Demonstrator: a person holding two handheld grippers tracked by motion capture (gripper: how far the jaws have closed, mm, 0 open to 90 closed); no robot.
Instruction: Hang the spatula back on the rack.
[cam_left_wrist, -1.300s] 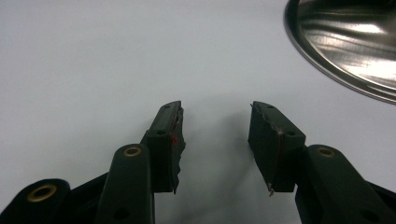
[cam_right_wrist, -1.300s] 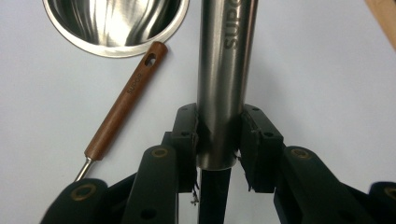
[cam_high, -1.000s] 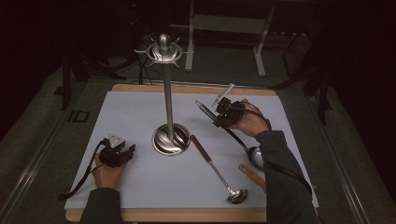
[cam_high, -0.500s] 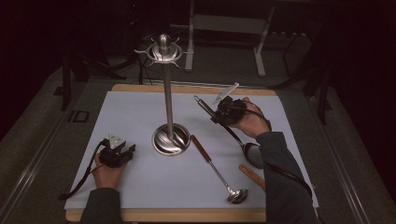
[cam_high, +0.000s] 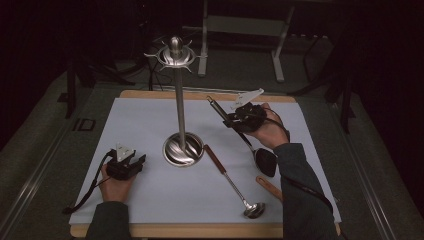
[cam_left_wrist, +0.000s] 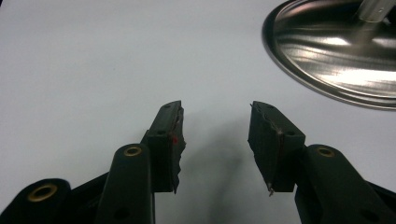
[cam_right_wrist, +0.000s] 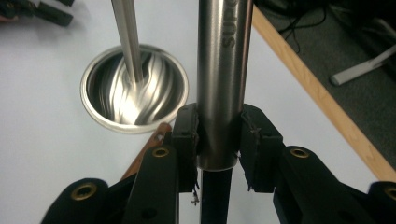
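A steel utensil stand (cam_high: 180, 110) rises from a round base (cam_high: 183, 149) at the middle of the white mat, with hooks around its top (cam_high: 175, 52). My right gripper (cam_high: 232, 120) is shut on the steel tube handle (cam_right_wrist: 222, 70) of a black-headed utensil (cam_high: 265, 162), held aslant above the mat to the right of the stand. In the right gripper view both pads press on the tube, and the base (cam_right_wrist: 135, 88) lies beyond. My left gripper (cam_high: 140, 161) rests open on the mat left of the base (cam_left_wrist: 336, 60), nothing between its fingers (cam_left_wrist: 170, 130).
A ladle with a wooden handle (cam_high: 227, 177) lies on the mat right of the base, bowl near the front edge. Another wooden handle (cam_high: 270, 187) lies beside my right forearm. The mat covers a wooden table (cam_high: 200, 95); dark floor and a frame stand behind.
The right hand has tipped the held utensil a little, its handle end now pointing slightly farther back. The left gripper has stayed put.
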